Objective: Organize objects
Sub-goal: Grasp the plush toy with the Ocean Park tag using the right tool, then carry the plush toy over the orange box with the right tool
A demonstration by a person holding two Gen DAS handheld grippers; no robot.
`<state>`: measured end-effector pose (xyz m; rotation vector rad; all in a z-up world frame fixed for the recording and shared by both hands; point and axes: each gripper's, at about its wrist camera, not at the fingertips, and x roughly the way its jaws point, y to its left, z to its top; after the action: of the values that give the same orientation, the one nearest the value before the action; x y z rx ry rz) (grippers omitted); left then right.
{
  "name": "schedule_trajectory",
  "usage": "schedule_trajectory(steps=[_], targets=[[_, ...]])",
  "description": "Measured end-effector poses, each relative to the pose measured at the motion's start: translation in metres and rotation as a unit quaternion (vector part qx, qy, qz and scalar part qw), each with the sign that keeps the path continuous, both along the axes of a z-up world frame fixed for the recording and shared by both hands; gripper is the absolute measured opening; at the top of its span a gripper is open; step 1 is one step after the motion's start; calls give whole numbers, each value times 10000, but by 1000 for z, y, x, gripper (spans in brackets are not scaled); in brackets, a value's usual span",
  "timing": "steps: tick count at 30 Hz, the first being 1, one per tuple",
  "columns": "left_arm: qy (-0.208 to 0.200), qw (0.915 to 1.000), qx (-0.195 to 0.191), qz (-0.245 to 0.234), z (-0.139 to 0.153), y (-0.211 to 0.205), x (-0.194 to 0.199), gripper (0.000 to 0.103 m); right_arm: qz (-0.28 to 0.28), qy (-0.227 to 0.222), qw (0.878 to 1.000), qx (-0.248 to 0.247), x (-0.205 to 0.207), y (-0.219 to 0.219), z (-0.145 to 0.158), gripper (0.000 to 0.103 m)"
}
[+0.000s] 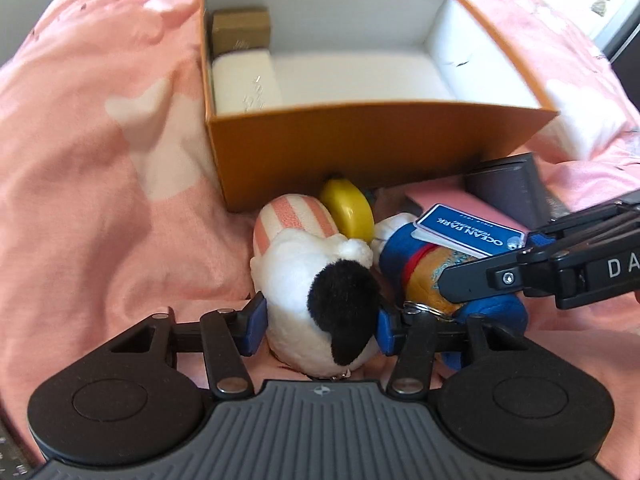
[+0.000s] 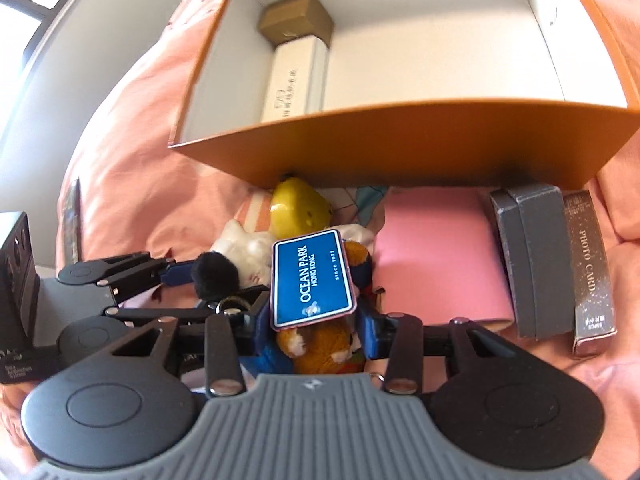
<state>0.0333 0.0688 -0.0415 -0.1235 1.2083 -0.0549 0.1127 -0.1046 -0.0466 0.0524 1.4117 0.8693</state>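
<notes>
Orange box (image 1: 360, 152) sits open on the pink bedspread (image 1: 100, 140), white inside. Contents: brown carton (image 1: 242, 28) in the far left corner, white carton (image 1: 246, 82) just in front of it along the left wall. Rest of the box floor bare.

Left tongs (image 1: 320, 322): blue pads on both sides of the white dog plush (image 1: 316, 280), pinching it on the bed just in front of the box.

Right tongs (image 2: 310, 330): closed around the blue-and-orange plush (image 2: 320, 350), with an Ocean Park tag (image 2: 310, 280) lying over it, touching the dog plush.

Yellow toy (image 2: 300, 208) against the box's front wall. Pink pad (image 2: 436, 256), grey case (image 2: 536, 256) and photo card box (image 2: 590, 268) to the right, outside the box.
</notes>
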Motion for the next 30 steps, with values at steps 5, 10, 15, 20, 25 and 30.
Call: schedule_trajectory(steps=[5, 10, 15, 20, 25, 30], targets=[[-328, 9993, -119, -108, 29, 5, -11, 60, 226, -207, 9991, 292, -4, -11, 25, 45], [-555, 9980, -283, 48, 54, 15, -15, 60, 176, -519, 9966, 609, -5, -26, 52, 45], [-896, 9944, -552, 105, 79, 22, -17, 60, 120, -862, 9910, 1013, -2, -35, 79, 45], [-1439, 9869, -723, 44, 111, 25, -13, 60, 53, -1320, 9817, 1369, -1, -44, 112, 45], [-1971, 9784, -614, -64, 138, 19, 11, 60, -48, -1923, 9697, 1509, 14, -42, 140, 45], [-2183, 9736, -625, -230, 140, 12, 44, 60, -203, -2514, 9555, 1532, 34, -31, 151, 45]])
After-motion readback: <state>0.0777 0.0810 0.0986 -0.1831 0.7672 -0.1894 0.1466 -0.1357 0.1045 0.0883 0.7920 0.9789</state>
